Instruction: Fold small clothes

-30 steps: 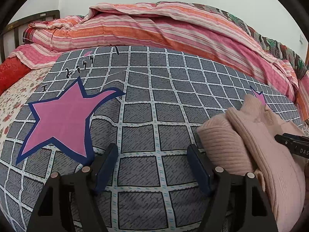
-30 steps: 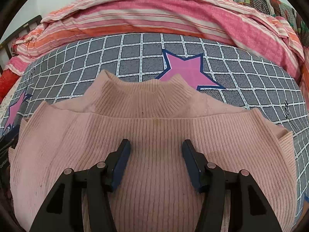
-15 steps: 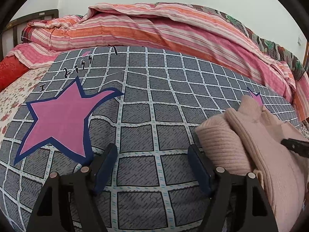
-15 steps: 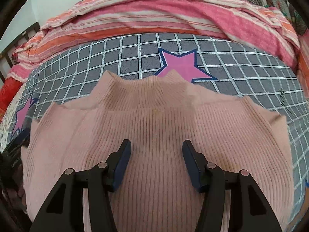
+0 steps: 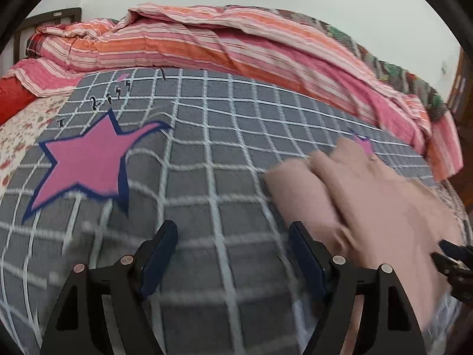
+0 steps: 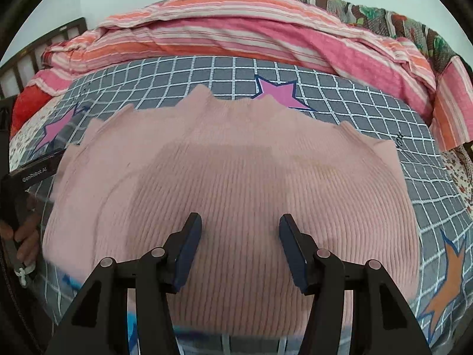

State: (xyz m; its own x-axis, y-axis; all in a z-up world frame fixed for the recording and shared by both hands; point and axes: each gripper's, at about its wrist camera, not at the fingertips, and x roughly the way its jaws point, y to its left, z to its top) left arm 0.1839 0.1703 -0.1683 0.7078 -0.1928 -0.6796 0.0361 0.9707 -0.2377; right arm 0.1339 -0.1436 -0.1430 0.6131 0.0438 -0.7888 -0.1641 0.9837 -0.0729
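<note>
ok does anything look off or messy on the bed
Nothing is damaged or spilled. The pink sweater lies folded on the grid blanket, which has a raised wrinkle by the big pink star. The striped quilt is bunched along the far side.

Light: even, soft daylight, moderately bright; no glare.
Shadows: faint, only under the pink sweater (image 6: 230,177).
Blur: motion smear across near grid blanket (image 5: 224,153) and sweater, both views.
Distortion: strong fisheye bending; black vignette at corners.
</note>
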